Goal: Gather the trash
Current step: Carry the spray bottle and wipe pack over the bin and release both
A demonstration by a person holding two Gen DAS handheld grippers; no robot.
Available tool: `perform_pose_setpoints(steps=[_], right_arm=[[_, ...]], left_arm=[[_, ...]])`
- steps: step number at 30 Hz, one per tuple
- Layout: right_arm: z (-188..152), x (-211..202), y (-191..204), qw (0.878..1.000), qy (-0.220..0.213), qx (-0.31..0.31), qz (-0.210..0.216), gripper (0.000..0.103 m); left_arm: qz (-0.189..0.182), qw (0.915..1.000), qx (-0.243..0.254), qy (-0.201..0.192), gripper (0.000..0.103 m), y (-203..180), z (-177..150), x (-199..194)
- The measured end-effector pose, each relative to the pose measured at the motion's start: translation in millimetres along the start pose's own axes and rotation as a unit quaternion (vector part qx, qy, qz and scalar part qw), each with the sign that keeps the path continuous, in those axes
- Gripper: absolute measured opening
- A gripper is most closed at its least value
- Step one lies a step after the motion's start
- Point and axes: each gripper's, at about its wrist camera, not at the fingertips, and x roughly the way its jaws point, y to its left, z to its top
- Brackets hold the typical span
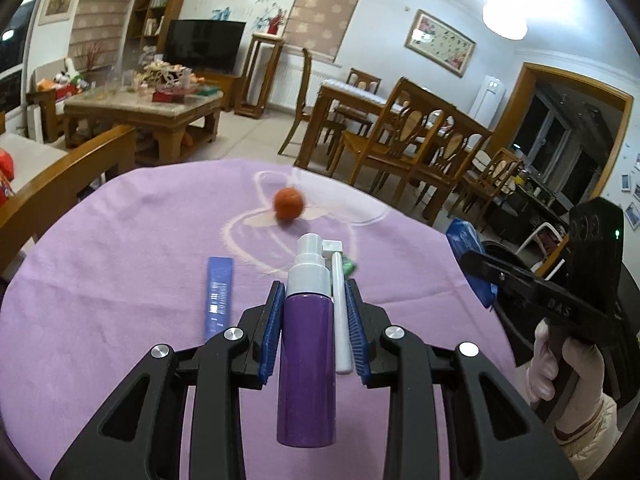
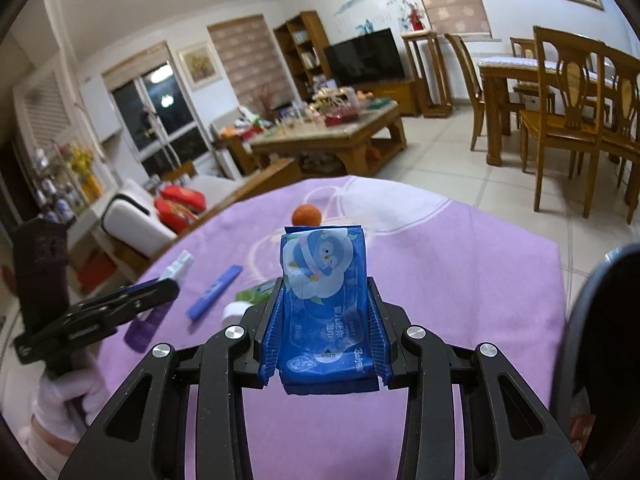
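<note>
Left gripper (image 1: 314, 316) clamps purple spray bottle (image 1: 308, 360); right gripper (image 2: 326, 320) clamps wipes pack (image 2: 324, 300).

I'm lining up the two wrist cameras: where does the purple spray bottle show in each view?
Left wrist view: the purple spray bottle stands bottom centre, clamped between the left gripper's blue pads.
Right wrist view: the same bottle sits at lower left, partly hidden behind the left gripper.
Shared landmark: the orange fruit on the purple tablecloth, beyond the bottle in both.
</note>
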Motion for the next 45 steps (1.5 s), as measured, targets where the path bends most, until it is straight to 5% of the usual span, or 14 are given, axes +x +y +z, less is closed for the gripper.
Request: perform_pose_setpoints(steps=[13,27,35,45], right_arm=[[-22.6,-118.0,-66.8,0.995,-0.071,0.064,-0.021,0.038],[-50.2,-221.1,-172.6,0.973,-0.143,0.161,-0.077,0.038],[-61.3,-233.1,-208.6,0.967,-0.124,0.172,-0.142,0.038],[-72.2,-219.6,-235.7,0.962,-0.106,0.21,-0.141,0.038]], left_arm=[[-0.049,0.9977,0.046,-0.002,0.031,-76.5,3.0,18.0],[-0.112,0.9887,0.097,0.024,0.031,-173.2,-1.6,63.8],[-0.146,0.9785,0.137,0.048,0.03,-238.7,-6.2,99.9],[-0.137,0.9722,0.162,0.098,0.029,-276.5,-25.2,143.3]])
